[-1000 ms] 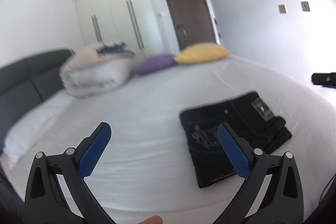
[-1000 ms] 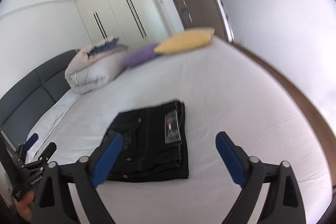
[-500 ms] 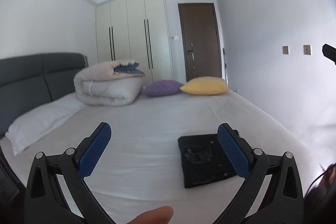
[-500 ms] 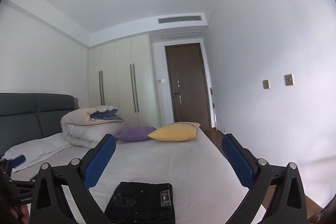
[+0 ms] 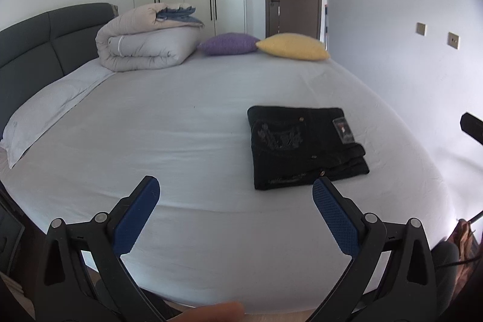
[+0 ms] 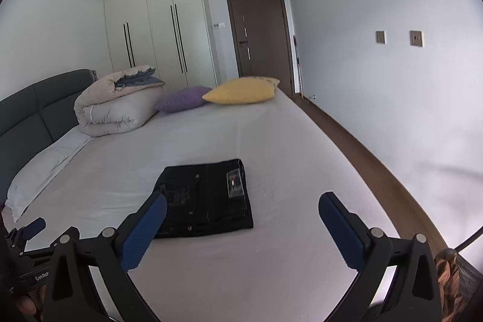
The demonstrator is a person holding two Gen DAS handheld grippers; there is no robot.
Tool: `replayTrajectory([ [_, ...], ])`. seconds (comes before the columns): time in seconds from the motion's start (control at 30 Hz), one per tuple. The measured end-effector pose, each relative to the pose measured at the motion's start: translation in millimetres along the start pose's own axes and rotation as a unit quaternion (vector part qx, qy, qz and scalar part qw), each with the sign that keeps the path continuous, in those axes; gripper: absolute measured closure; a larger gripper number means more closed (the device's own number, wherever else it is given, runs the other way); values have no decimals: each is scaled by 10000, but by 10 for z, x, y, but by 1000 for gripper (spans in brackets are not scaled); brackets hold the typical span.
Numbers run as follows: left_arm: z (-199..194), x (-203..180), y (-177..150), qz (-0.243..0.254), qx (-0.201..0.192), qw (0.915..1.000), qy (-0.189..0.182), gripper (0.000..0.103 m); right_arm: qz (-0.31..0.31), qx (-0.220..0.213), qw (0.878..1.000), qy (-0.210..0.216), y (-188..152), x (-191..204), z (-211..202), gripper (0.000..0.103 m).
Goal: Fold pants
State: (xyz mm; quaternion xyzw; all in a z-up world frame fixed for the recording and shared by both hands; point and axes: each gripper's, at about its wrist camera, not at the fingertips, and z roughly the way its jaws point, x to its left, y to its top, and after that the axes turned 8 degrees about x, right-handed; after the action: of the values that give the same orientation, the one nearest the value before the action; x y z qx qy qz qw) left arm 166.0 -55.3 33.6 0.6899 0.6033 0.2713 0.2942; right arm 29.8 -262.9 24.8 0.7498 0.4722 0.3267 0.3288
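Black pants (image 5: 302,144) lie folded into a compact rectangle on the white bed sheet (image 5: 181,122), right of centre; they also show in the right wrist view (image 6: 205,198). My left gripper (image 5: 235,192) is open and empty, held back above the bed's near edge, apart from the pants. My right gripper (image 6: 241,208) is open and empty, above the near edge with the pants just beyond its left finger. The left gripper's tip (image 6: 33,227) shows at the far left of the right wrist view.
A rolled beige duvet (image 5: 148,41), a purple cushion (image 5: 229,43) and a yellow cushion (image 5: 292,46) sit at the far end. A white pillow (image 5: 51,110) lies by the grey headboard (image 5: 36,41). Wooden floor (image 6: 362,147) runs along the right wall.
Both cameras tilted up toward the room half a second ago and have come back down onto the bed. Both grippers stayed open. The pants have not moved.
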Motion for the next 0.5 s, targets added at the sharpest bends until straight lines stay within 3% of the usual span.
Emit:
replayTrajectory([
  [0.3, 446, -16, -136, 34, 453, 9990, 4, 0, -548, 514, 9972, -71, -348, 376, 264, 0],
  [0.5, 605, 12, -157, 23, 594, 9982, -18, 0, -548, 725, 9958, -95, -406, 410, 357, 0],
])
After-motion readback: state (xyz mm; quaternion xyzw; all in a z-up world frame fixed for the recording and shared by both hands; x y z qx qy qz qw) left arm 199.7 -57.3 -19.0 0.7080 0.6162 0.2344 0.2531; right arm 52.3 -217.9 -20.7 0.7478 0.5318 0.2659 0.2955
